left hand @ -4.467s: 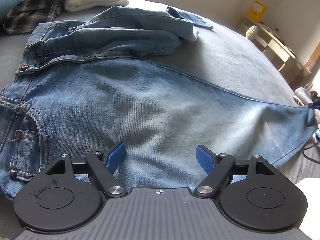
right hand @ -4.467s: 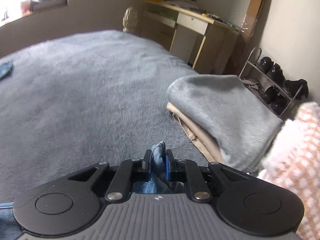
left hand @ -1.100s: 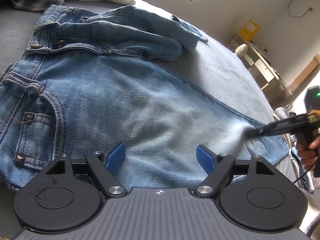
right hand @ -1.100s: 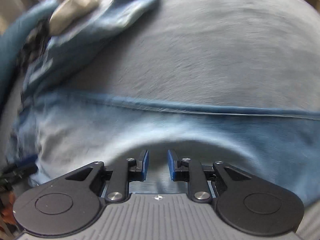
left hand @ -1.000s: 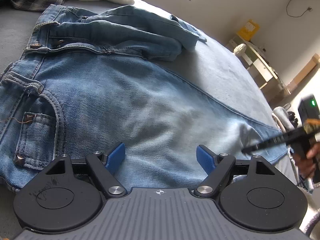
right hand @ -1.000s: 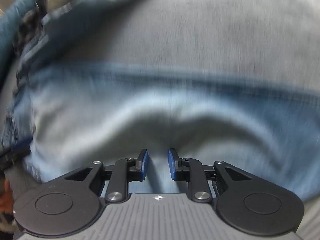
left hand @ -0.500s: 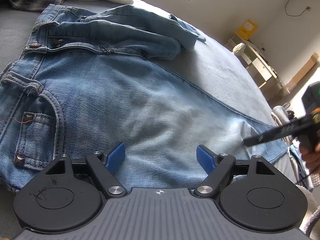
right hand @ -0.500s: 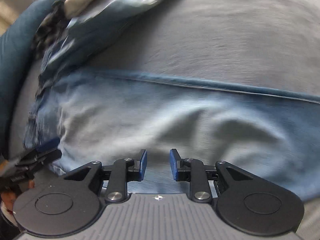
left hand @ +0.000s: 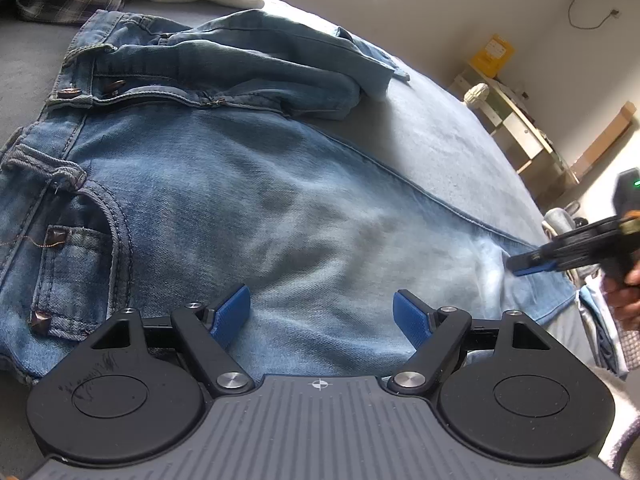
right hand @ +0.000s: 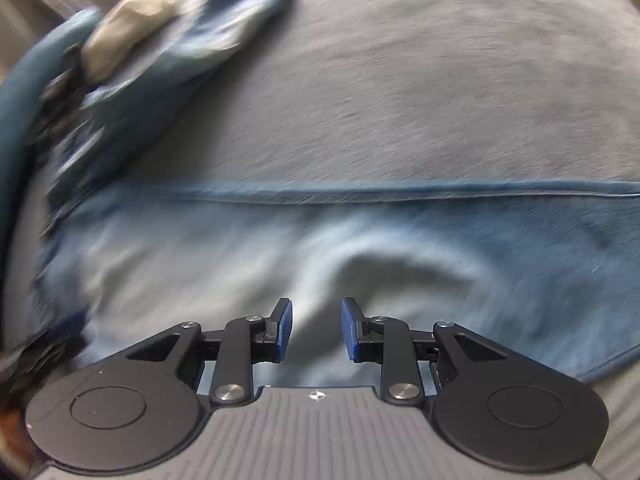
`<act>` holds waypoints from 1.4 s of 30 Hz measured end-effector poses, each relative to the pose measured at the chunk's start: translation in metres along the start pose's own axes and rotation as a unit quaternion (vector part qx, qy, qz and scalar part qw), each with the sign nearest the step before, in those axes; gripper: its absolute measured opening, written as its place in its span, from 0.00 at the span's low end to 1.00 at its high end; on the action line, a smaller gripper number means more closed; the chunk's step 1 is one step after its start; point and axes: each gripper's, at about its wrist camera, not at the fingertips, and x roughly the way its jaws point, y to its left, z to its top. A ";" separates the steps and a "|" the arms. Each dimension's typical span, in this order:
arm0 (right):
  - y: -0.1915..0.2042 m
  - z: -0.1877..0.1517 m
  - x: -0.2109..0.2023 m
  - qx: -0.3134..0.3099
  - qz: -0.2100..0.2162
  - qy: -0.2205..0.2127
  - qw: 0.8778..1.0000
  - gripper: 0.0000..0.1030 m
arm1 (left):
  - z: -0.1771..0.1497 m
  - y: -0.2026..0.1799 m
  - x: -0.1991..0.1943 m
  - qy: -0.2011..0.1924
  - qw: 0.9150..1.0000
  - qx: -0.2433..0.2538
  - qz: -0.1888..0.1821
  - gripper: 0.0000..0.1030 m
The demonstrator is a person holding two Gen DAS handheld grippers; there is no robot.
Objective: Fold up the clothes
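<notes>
Jeans (left hand: 248,200) spread flat on bed (left hand: 440,148) | my left gripper (left hand: 322,316) – jaws wide, empty | my right gripper (right hand: 316,330) – jaws partly apart, opening, gripping nothing, above the leg.

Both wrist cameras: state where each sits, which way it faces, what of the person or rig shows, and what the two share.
Left wrist: on the left gripper, looking obliquely down the jeans from the waistband end; its wide-open jaws show, plus the right gripper and a hand at far right.
Right wrist: on the right gripper, facing steeply down over the lower leg; its jaws, empty, are opening.
Shared: the jeans, grey blanket, and right gripper.
</notes>
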 end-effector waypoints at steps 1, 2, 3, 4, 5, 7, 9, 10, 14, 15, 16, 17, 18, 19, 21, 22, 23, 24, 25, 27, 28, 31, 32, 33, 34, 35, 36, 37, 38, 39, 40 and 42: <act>-0.005 0.001 0.008 0.001 -0.017 0.008 1.000 0.28 | 0.000 0.000 0.000 0.000 1.000 -0.001 0.000 0.77; -0.007 -0.005 0.016 -0.002 -0.024 0.018 1.000 0.28 | 0.000 0.000 0.000 0.000 1.000 -0.001 0.000 0.77; -0.008 -0.011 0.023 -0.006 -0.029 0.027 0.999 0.28 | 0.000 0.000 0.000 0.000 1.000 -0.001 0.000 0.77; -0.009 -0.020 0.019 -0.017 -0.024 0.024 0.999 0.29 | 0.000 0.000 0.000 0.000 1.000 -0.001 -0.001 0.77; -0.009 -0.029 0.016 -0.027 -0.022 0.034 0.999 0.30 | 0.000 0.000 0.000 0.000 1.000 0.000 -0.001 0.77; -0.012 -0.048 0.010 -0.033 -0.019 0.061 0.997 0.33 | 0.001 0.000 0.001 0.002 1.000 0.000 -0.001 0.77; -0.016 -0.056 0.000 -0.035 -0.020 0.069 0.997 0.34 | 0.001 -0.001 0.001 0.004 1.000 0.005 0.000 0.77; -0.018 -0.051 -0.005 -0.028 -0.018 0.052 0.998 0.34 | 0.001 -0.001 0.001 0.004 1.000 0.008 0.001 0.77; -0.025 -0.029 -0.028 0.001 -0.007 -0.015 1.000 0.34 | 0.001 -0.002 0.001 0.006 1.000 0.010 0.004 0.77; -0.027 -0.023 -0.033 0.009 -0.006 -0.032 0.999 0.35 | 0.001 -0.003 0.001 0.005 1.000 0.008 0.005 0.77; -0.029 -0.013 -0.033 0.016 -0.015 -0.044 0.999 0.37 | 0.001 -0.003 0.000 0.005 1.000 0.007 0.006 0.77; -0.031 -0.009 -0.028 0.015 -0.027 -0.049 0.998 0.37 | 0.001 -0.003 0.000 0.005 1.000 0.006 0.007 0.77; -0.034 -0.007 -0.023 0.016 -0.040 -0.053 0.998 0.39 | 0.001 -0.003 0.000 0.004 1.000 0.004 0.007 0.77; -0.040 -0.010 -0.015 0.019 -0.056 -0.044 0.997 0.40 | 0.001 -0.003 0.000 0.005 1.000 0.005 0.008 0.77; -0.058 -0.020 -0.004 0.043 -0.078 -0.021 0.996 0.40 | 0.002 -0.003 0.000 0.007 1.000 0.005 0.008 0.77; -0.072 -0.032 -0.008 0.065 -0.063 -0.027 0.996 0.40 | 0.002 -0.002 0.000 0.008 1.000 0.005 0.007 0.77; -0.085 -0.043 -0.012 0.088 -0.048 -0.032 0.994 0.40 | 0.003 -0.002 0.001 0.008 1.000 0.004 0.006 0.77; -0.096 -0.054 -0.021 0.107 -0.037 -0.040 0.993 0.40 | 0.003 -0.002 0.001 0.008 1.000 0.004 0.006 0.77; -0.105 -0.065 -0.027 0.126 -0.035 -0.040 0.991 0.40 | 0.002 -0.002 0.001 0.008 1.000 0.004 0.006 0.77; -0.122 -0.085 -0.035 0.166 -0.039 -0.027 0.985 0.41 | 0.002 -0.003 0.000 0.007 1.000 0.006 0.009 0.77; -0.129 -0.094 -0.039 0.186 -0.050 -0.021 0.981 0.41 | 0.002 -0.004 0.000 0.007 1.000 0.006 0.011 0.77; -0.142 -0.100 -0.055 0.229 -0.045 -0.040 0.972 0.41 | 0.004 -0.007 -0.004 0.010 1.000 0.002 0.018 0.77; -0.139 -0.098 -0.059 0.227 -0.041 -0.053 0.971 0.41 | 0.004 -0.008 -0.006 0.011 1.000 -0.003 0.018 0.77; -0.135 -0.094 -0.064 0.225 -0.038 -0.065 0.971 0.41 | 0.005 -0.008 -0.009 0.011 1.000 -0.009 0.016 0.77; -0.129 -0.088 -0.066 0.213 -0.034 -0.074 0.974 0.42 | 0.006 -0.007 -0.011 0.011 1.000 -0.015 0.015 0.77; -0.122 -0.082 -0.068 0.201 -0.030 -0.082 0.976 0.42 | 0.006 -0.007 -0.014 0.010 1.000 -0.019 0.014 0.77; -0.114 -0.076 -0.068 0.186 -0.029 -0.086 0.978 0.42 | 0.007 -0.007 -0.017 0.008 1.000 -0.022 0.015 0.77; -0.105 -0.069 -0.067 0.170 -0.026 -0.089 0.981 0.43 | 0.007 -0.007 -0.020 0.005 1.000 -0.024 0.016 0.77; -0.096 -0.062 -0.066 0.153 -0.024 -0.092 0.984 0.43 | 0.009 -0.008 -0.023 0.002 1.000 -0.023 0.017 0.77; -0.084 -0.058 -0.063 0.138 -0.021 -0.093 0.986 0.43 | 0.010 -0.009 -0.026 -0.001 1.000 -0.022 0.018 0.77; -0.072 -0.054 -0.061 0.123 -0.017 -0.095 0.988 0.43 | 0.012 -0.010 -0.029 -0.005 1.000 -0.020 0.017 0.77; -0.052 -0.037 -0.050 0.091 -0.007 -0.096 0.991 0.43 | 0.016 -0.011 -0.033 -0.011 1.000 -0.018 0.015 0.77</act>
